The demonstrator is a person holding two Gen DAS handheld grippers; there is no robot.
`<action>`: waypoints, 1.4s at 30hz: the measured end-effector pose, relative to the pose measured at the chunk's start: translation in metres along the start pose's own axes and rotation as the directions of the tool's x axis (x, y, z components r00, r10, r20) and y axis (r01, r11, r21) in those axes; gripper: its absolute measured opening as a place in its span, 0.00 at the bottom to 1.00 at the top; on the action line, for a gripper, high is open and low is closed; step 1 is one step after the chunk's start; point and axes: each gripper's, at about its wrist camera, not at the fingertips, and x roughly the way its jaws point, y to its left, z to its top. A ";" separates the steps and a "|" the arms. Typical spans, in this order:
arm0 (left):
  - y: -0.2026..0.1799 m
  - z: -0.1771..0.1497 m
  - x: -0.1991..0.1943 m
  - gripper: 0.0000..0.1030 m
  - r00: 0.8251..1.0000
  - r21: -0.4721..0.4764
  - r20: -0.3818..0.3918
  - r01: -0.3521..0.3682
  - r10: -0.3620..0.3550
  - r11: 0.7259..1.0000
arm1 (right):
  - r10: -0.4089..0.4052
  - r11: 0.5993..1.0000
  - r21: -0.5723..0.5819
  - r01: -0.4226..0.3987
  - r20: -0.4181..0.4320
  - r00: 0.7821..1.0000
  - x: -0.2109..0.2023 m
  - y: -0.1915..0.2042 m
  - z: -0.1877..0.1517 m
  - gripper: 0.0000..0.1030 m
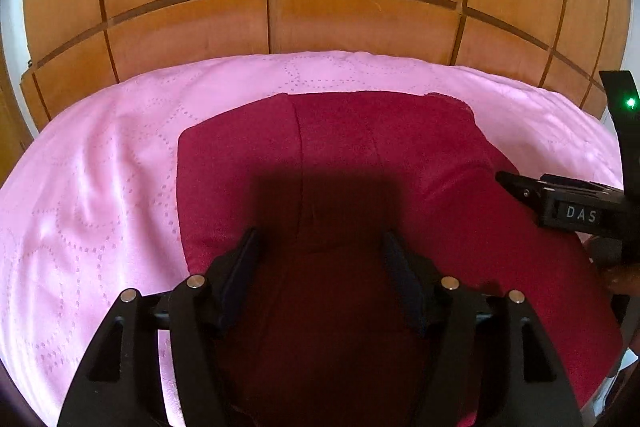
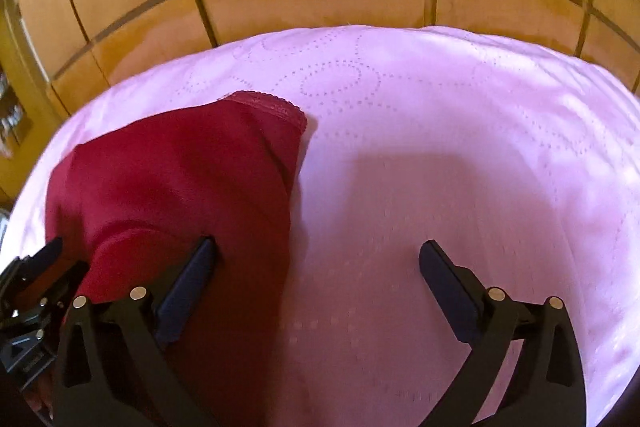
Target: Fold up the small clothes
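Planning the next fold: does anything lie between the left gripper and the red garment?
Nothing visible does. The left gripper hangs over the red garment with its jaws open and nothing between them. The garment lies on the pink bedspread. The right gripper, open too, straddles the garment's right edge.
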 end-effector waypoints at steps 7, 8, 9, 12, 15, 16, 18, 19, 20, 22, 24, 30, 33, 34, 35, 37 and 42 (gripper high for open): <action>-0.028 0.005 -0.055 0.71 0.989 0.034 0.102 0.102 -0.105 0.994 | 0.096 0.991 0.086 -0.103 0.087 0.992 -0.033 -0.026 0.008 0.96; -0.043 0.005 -0.064 0.72 0.983 0.081 0.125 0.123 -0.133 0.989 | 0.091 0.991 0.086 -0.101 0.109 0.990 -0.037 -0.031 0.014 0.96; -0.061 0.003 -0.069 0.72 0.978 0.147 0.131 0.141 -0.160 0.979 | 0.090 0.991 0.086 -0.099 0.108 0.990 -0.036 -0.034 0.021 0.96; -0.102 -0.007 -0.066 0.72 0.971 0.308 0.099 0.176 -0.216 0.935 | 0.101 0.992 0.068 -0.108 0.089 0.991 -0.028 -0.035 0.039 0.96; -0.125 -0.029 -0.046 0.70 0.982 0.388 0.027 0.160 -0.185 0.908 | 0.138 0.990 0.020 -0.139 0.036 0.990 -0.016 -0.022 0.052 0.96; -0.124 -0.036 -0.043 0.70 0.983 0.377 0.027 0.160 -0.183 0.913 | 0.143 0.990 0.003 -0.143 0.008 0.990 -0.010 -0.016 0.053 0.96; -0.118 -0.047 -0.041 0.70 0.980 0.360 0.029 0.173 -0.196 0.917 | 0.067 0.996 -0.047 -0.070 -0.064 0.996 0.009 -0.006 0.054 0.96; -0.114 -0.051 -0.042 0.70 0.978 0.356 0.030 0.182 -0.206 0.917 | 0.031 0.997 -0.064 -0.036 -0.088 0.996 0.018 -0.004 0.052 0.96; -0.112 -0.054 -0.043 0.69 0.977 0.351 0.030 0.189 -0.213 0.917 | -0.007 0.998 -0.063 0.000 -0.108 0.994 0.029 -0.004 0.050 0.96; -0.107 -0.059 -0.043 0.69 0.973 0.335 0.030 0.205 -0.228 0.920 | -0.074 0.997 -0.024 0.072 -0.117 0.990 0.045 -0.012 0.047 0.96; -0.105 -0.060 -0.042 0.69 0.972 0.324 0.036 0.210 -0.234 0.923 | -0.083 0.997 -0.006 0.083 -0.094 0.992 0.054 -0.014 0.045 0.97; -0.102 -0.061 -0.055 0.69 0.960 0.295 0.048 0.250 -0.275 0.922 | -0.070 0.998 0.001 0.071 -0.073 0.995 0.047 -0.015 0.047 0.97; -0.086 -0.056 -0.066 0.73 0.941 0.234 0.057 0.313 -0.334 0.921 | -0.086 0.996 0.033 0.088 -0.050 0.995 0.025 -0.018 0.043 0.97; -0.078 -0.054 -0.072 0.73 0.938 0.203 0.078 0.317 -0.337 0.927 | -0.078 0.996 0.041 0.080 -0.038 0.996 0.017 -0.018 0.041 0.97; -0.068 -0.050 -0.078 0.73 0.936 0.165 0.101 0.318 -0.337 0.934 | -0.067 0.997 0.047 0.068 -0.021 0.998 0.007 -0.017 0.038 0.97; -0.049 -0.045 -0.083 0.74 0.934 0.091 0.136 0.320 -0.330 0.943 | -0.055 0.997 0.052 0.055 0.001 0.998 -0.009 -0.015 0.032 0.97; -0.003 -0.024 -0.076 0.75 0.957 -0.073 0.180 0.245 -0.229 0.967 | -0.008 0.998 0.060 0.007 0.027 1.000 -0.042 -0.008 0.017 0.97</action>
